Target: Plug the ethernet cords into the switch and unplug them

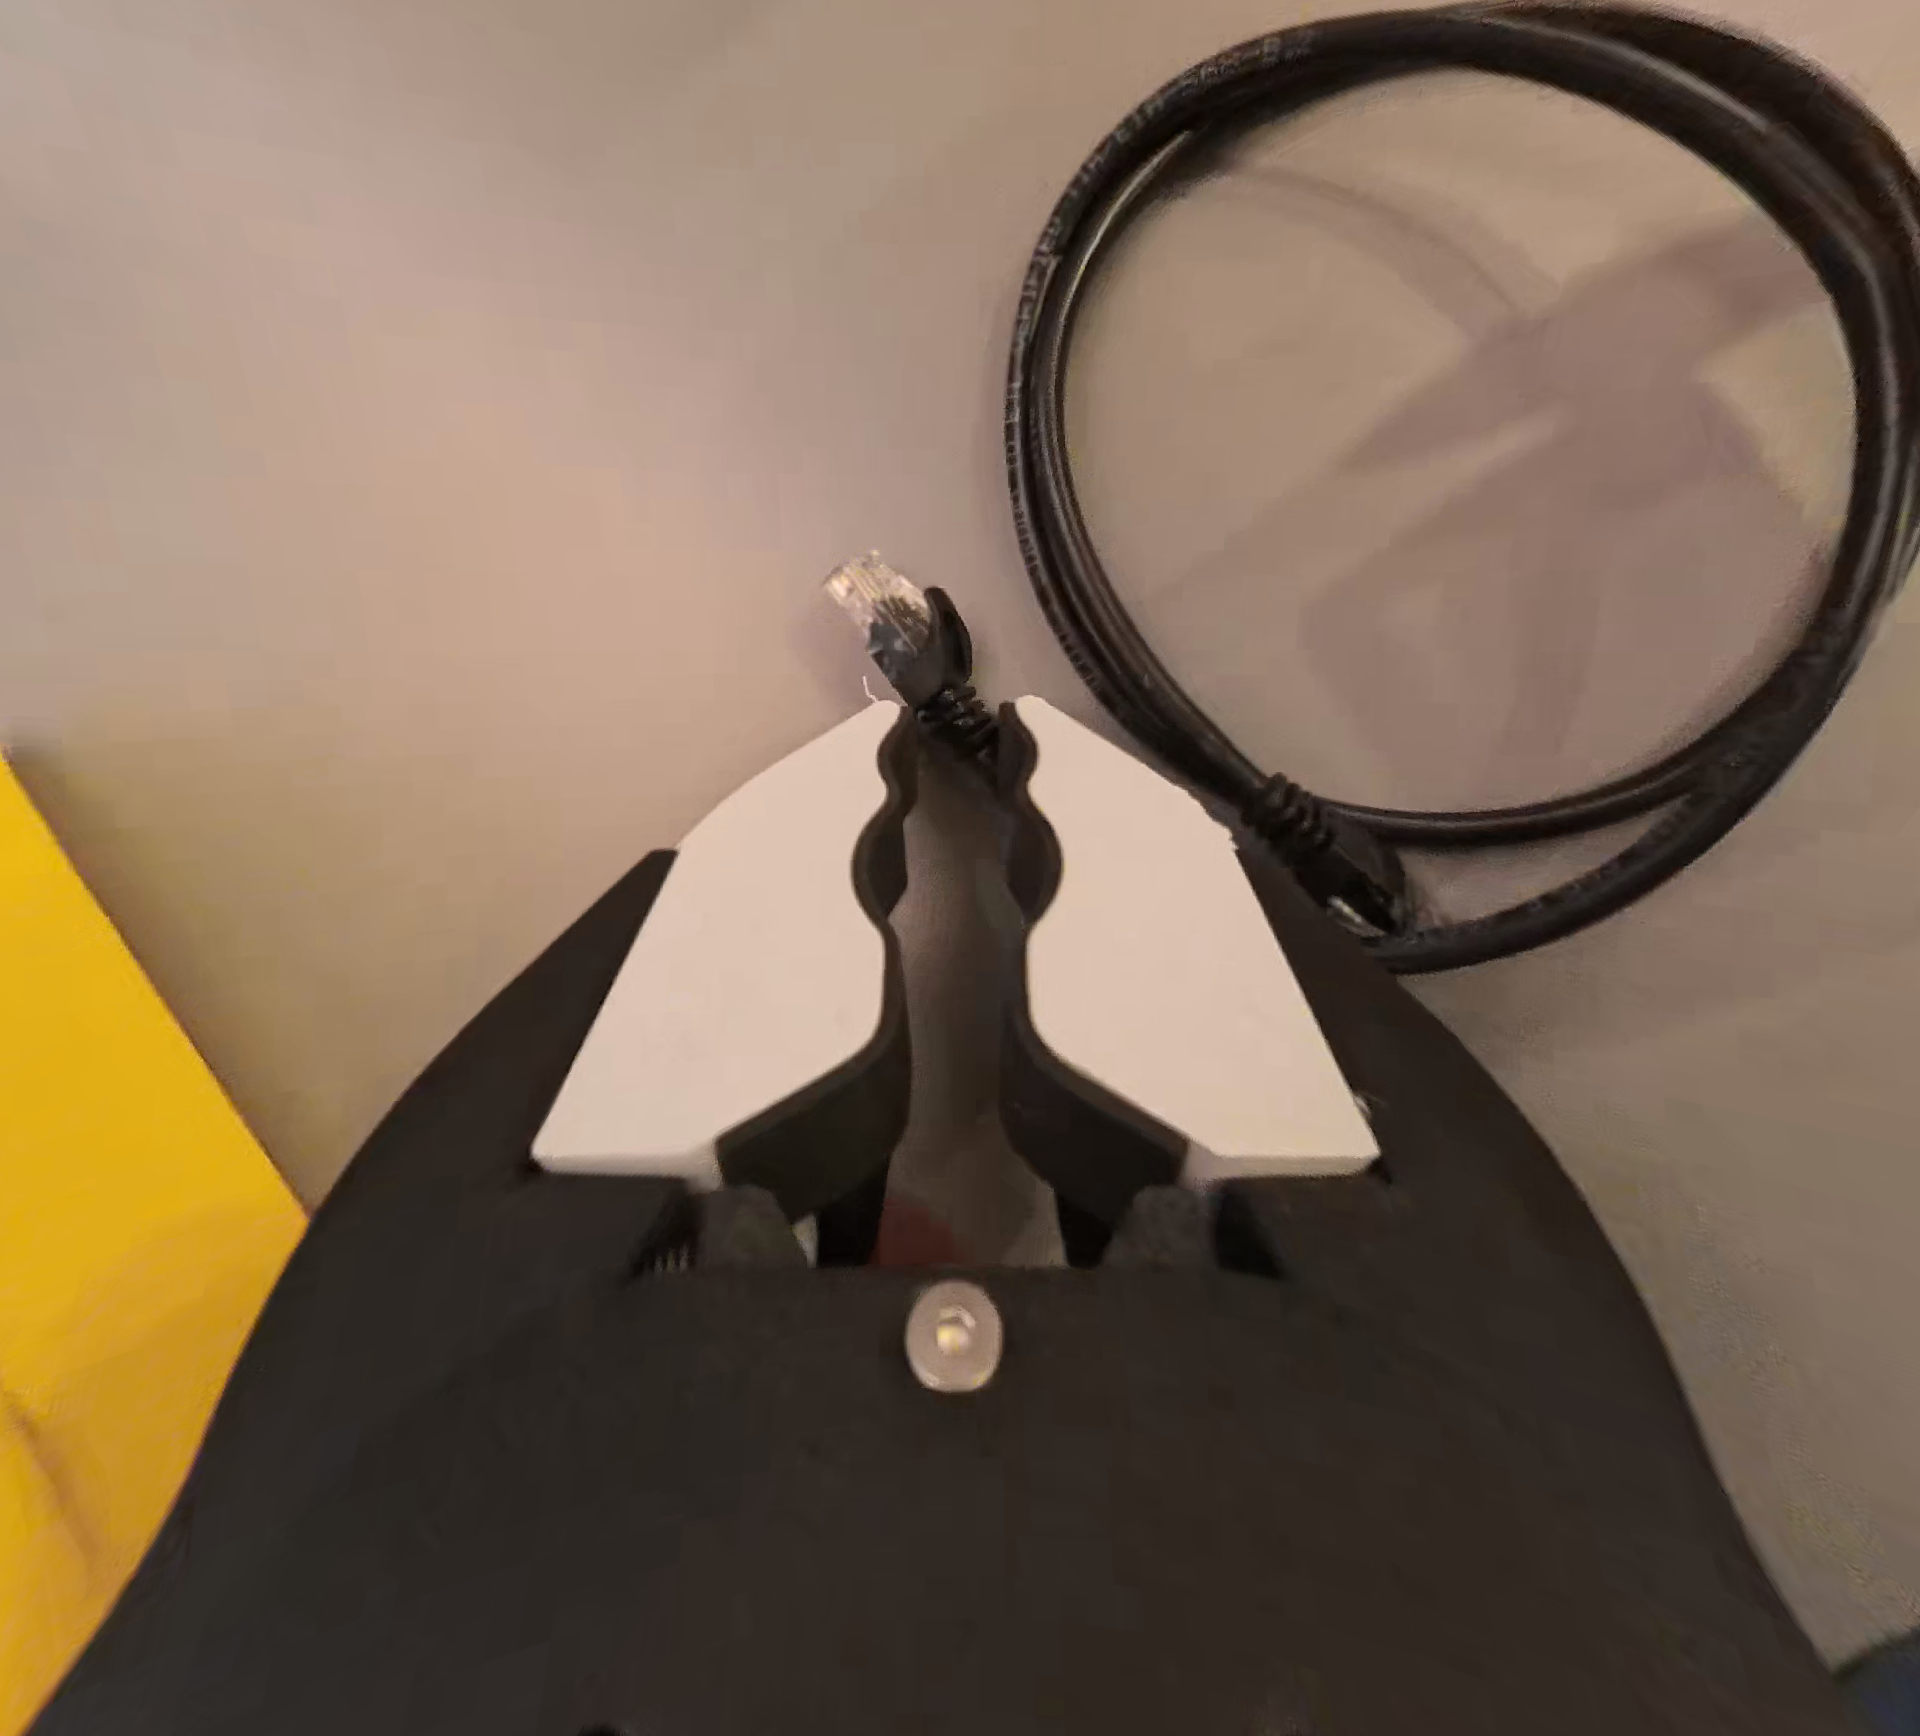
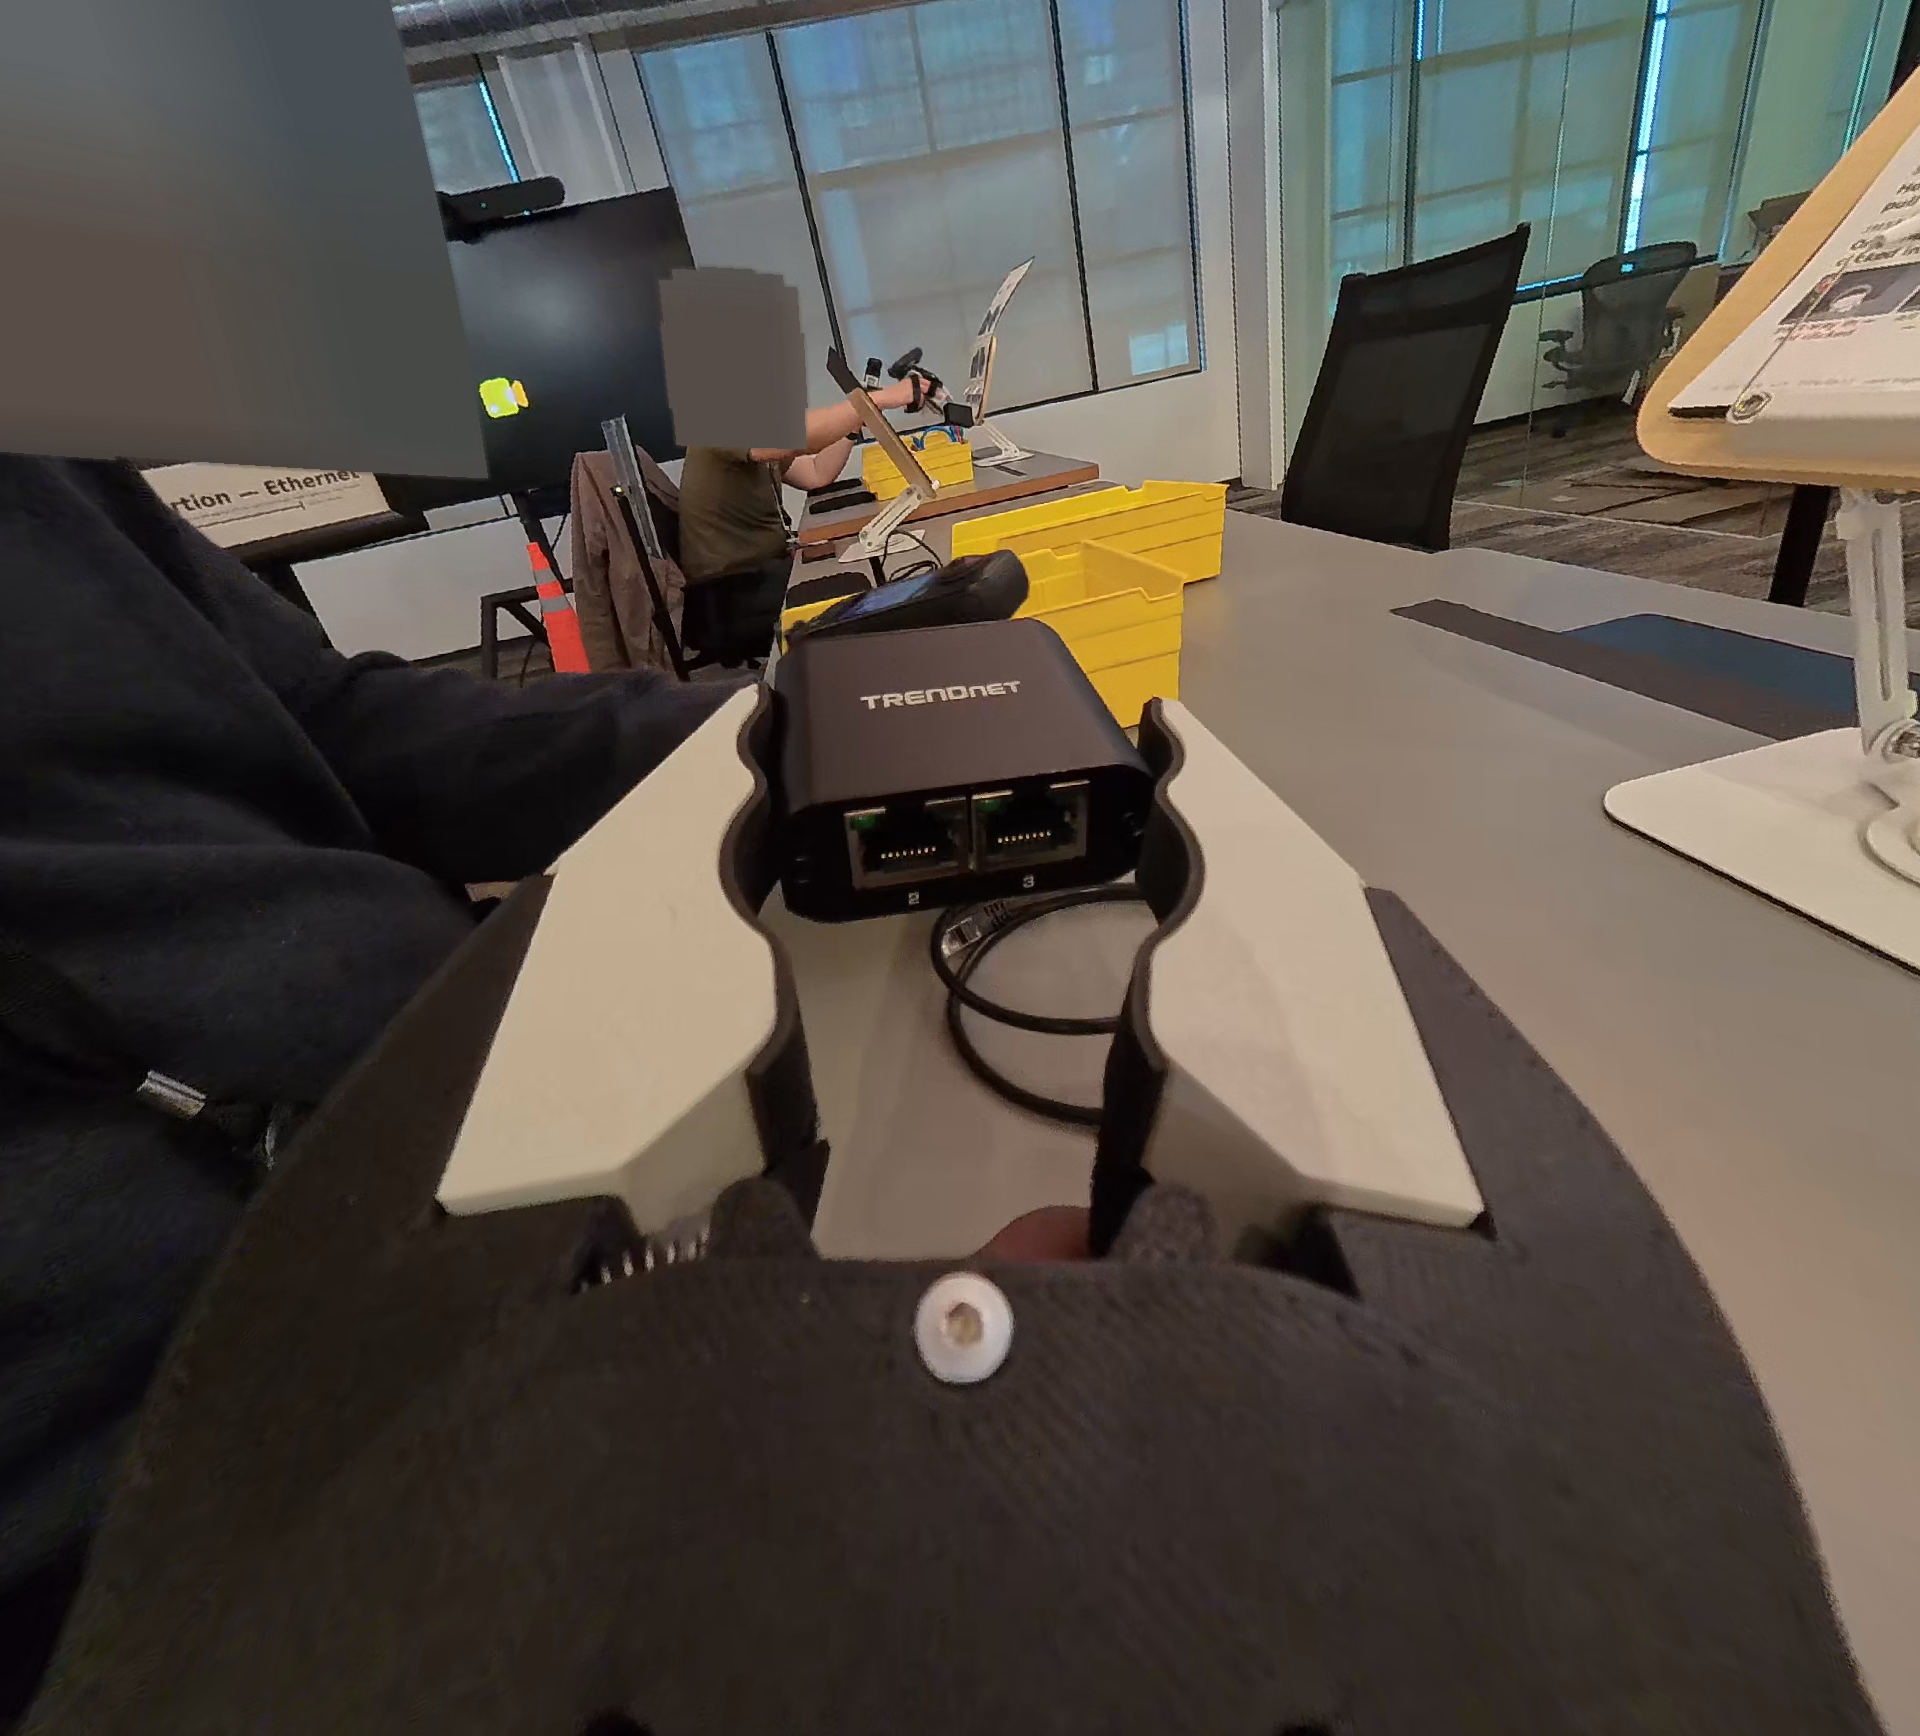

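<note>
Black cord is what your left gripper [image 1: 954, 718] pinches, jaws nearly together at the ribbed boot, so the clear plug [image 1: 871, 600] sticks out past the fingertips above the grey table [image 1: 468, 336]. The rest of the ethernet cord [image 1: 1455, 481] lies coiled to the right, its other plug beside the gripper. Your right gripper [image 2: 954, 741] stands wide, holding the black switch [image 2: 951, 751] between its fingertips, two empty ports facing you. Yellow bins [image 2: 1112, 574] sit behind it.

Coiled black cord [image 1: 1455, 460]: loop cut by right frame edge. Second plug [image 1: 1351, 886] half hidden behind left hand-held gripper [image 1: 951, 720]. Yellow bin [image 1: 104, 1063] cropped at left.
</note>
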